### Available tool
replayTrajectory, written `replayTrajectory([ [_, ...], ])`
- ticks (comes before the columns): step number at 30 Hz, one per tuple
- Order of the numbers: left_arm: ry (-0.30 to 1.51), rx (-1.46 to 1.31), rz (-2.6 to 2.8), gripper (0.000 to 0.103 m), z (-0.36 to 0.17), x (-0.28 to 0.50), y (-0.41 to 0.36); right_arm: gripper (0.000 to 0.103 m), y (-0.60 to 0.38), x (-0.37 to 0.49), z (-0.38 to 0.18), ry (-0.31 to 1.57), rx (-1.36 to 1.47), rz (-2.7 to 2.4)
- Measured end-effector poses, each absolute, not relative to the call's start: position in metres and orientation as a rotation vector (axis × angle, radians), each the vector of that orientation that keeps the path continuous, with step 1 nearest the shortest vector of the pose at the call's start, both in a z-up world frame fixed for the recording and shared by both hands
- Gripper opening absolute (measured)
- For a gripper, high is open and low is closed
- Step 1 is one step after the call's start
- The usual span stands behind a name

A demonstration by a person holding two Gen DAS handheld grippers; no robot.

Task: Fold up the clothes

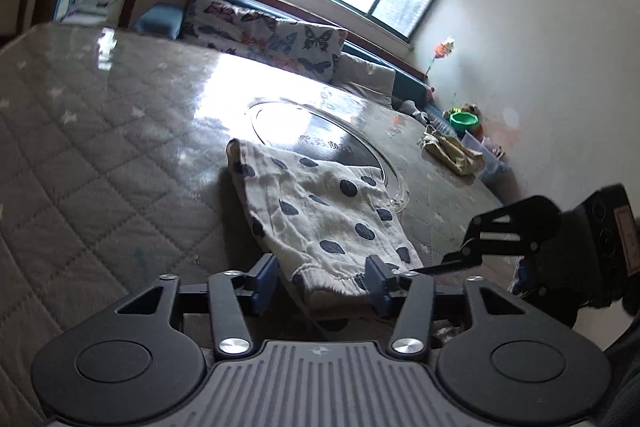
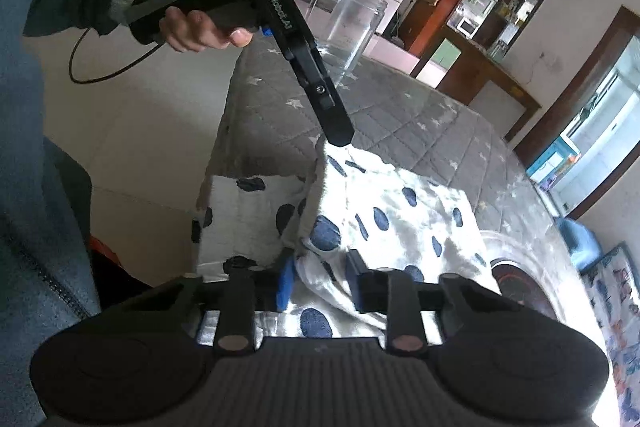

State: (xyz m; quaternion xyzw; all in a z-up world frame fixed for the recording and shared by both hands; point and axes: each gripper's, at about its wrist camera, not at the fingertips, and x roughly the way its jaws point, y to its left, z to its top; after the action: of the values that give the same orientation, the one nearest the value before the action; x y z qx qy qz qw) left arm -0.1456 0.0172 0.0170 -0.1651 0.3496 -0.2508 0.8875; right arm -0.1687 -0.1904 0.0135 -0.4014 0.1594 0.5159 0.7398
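Cloth: white crinkled garment with dark blue dots (image 1: 320,211) lies mid-frame on the grey quilted star-print table cover (image 1: 100,147), near hem hanging over the table edge at lower left of the right wrist view.

Left gripper (image 1: 322,277): blue pads apart, elastic hem between them, not pinched. In the right view its tip (image 2: 340,139) touches the far corner; can't tell if it bites there.

Right gripper (image 2: 320,285): jaws apart, straddling a raised fold.

Judgement: pinch hem corners only, lift both evenly, keep fabric taut so the crease lands straight.

Room: round glass turntable (image 1: 384,163) partly under the cloth's far edge, clear glass jar (image 2: 352,27) upper centre. Open cover toward left frame.
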Motion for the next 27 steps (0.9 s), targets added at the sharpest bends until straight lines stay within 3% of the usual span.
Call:
replayTrajectory([
  [6,0.778,-0.41,-0.533,0.057,0.009,-0.137,0.015,0.014,-0.193,-0.16,0.024,0.414,-0.79,1.134],
  [10,0.798,-0.466,-0.552,0.025,0.005,-0.133,0.014,0.013,-0.196,-0.155,0.035,0.435,-0.731,1.122],
  [12,0.801,-0.497,-0.561,0.018,0.004,-0.132,0.015,0.013,-0.197,-0.153,0.04,0.443,-0.704,1.117],
  [17,0.802,-0.563,-0.551,0.019,0.007,-0.137,0.031,0.013,-0.197,-0.148,0.046,0.452,-0.669,1.108],
  [21,0.833,-0.58,-0.514,0.051,0.002,-0.136,0.032,0.013,-0.196,-0.148,0.045,0.454,-0.668,1.106],
  [26,0.878,-0.648,-0.529,0.049,-0.007,-0.132,0.032,0.013,-0.193,-0.146,0.043,0.457,-0.664,1.099],
  [27,0.885,-0.662,-0.537,0.04,-0.009,-0.131,0.032,0.013,-0.19,-0.145,0.043,0.455,-0.661,1.094],
])
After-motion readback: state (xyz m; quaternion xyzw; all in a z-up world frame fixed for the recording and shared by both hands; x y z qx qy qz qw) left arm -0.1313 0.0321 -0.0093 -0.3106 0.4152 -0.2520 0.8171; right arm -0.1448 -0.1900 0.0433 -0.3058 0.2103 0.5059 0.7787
